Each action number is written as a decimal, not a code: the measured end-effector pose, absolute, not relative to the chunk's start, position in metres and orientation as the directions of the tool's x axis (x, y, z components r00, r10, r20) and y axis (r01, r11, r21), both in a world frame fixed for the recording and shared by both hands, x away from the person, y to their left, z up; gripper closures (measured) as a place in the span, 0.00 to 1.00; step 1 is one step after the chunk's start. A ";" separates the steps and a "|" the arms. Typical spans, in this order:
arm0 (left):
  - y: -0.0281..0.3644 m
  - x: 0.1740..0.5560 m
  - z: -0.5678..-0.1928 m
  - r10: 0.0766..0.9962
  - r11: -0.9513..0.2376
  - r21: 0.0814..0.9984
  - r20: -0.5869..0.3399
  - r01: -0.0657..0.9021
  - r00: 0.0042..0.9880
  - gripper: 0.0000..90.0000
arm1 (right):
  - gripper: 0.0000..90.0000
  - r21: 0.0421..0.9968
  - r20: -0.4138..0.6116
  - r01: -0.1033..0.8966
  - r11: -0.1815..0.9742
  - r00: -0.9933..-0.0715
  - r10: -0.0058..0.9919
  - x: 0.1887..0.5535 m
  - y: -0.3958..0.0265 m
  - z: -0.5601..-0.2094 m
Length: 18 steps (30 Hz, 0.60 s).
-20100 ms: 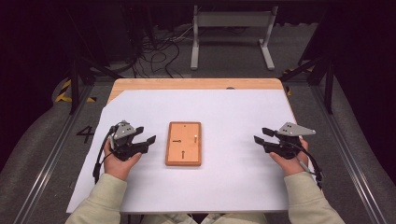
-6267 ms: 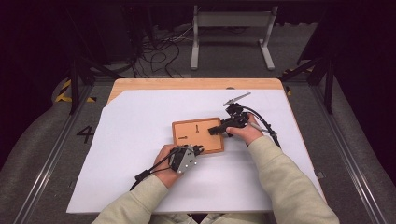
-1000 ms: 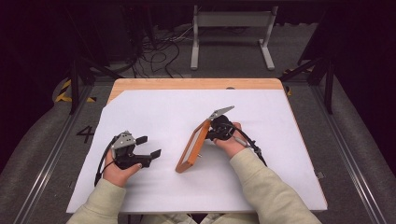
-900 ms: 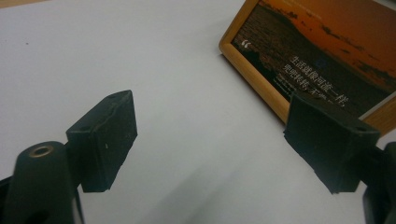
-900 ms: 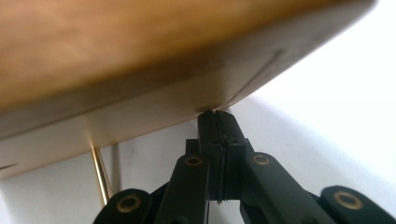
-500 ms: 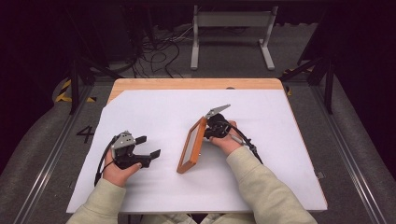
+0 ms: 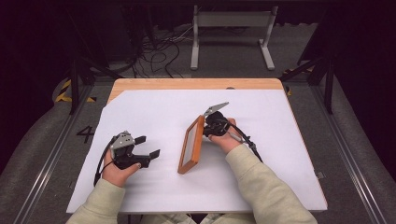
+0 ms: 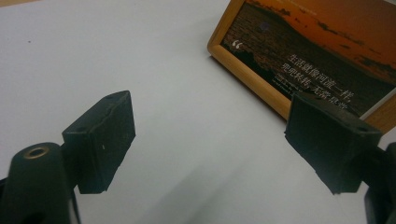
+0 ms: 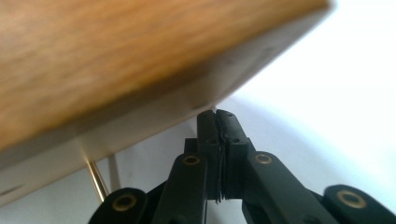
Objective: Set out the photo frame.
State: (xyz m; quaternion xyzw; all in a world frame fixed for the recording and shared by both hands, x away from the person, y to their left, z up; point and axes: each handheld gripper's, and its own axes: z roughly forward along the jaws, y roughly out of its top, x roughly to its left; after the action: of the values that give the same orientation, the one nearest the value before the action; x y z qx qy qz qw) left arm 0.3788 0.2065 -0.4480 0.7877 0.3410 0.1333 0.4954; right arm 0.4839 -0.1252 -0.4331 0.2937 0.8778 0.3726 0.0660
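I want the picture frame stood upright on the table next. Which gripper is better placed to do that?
Right. The right gripper is shut and against the back of the wooden picture frame, which is already tilted up on one long edge. The left gripper sits open and apart from it on the white table cover.

Wooden picture frame (image 7: 191,145) stands tilted on long edge, mid-table (sunset print with white text inside).

Cream sleeves (image 7: 261,186), black grippers with brass screws (image 9: 263,159), grey top plates, trailing black cables
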 end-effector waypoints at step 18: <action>0.200 0.375 -0.447 0.646 -0.314 0.863 -0.111 0.396 0.755 0.24 | 0.76 0.686 0.081 0.482 0.545 -0.795 0.601 0.445 -0.156 -0.384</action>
State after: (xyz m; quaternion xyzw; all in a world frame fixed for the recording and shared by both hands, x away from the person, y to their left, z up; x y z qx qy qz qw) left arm 0.3751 0.1999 -0.4465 0.8005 0.3256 0.1284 0.4865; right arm 0.4448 -0.1561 -0.3843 0.3091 0.8752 0.3630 0.0820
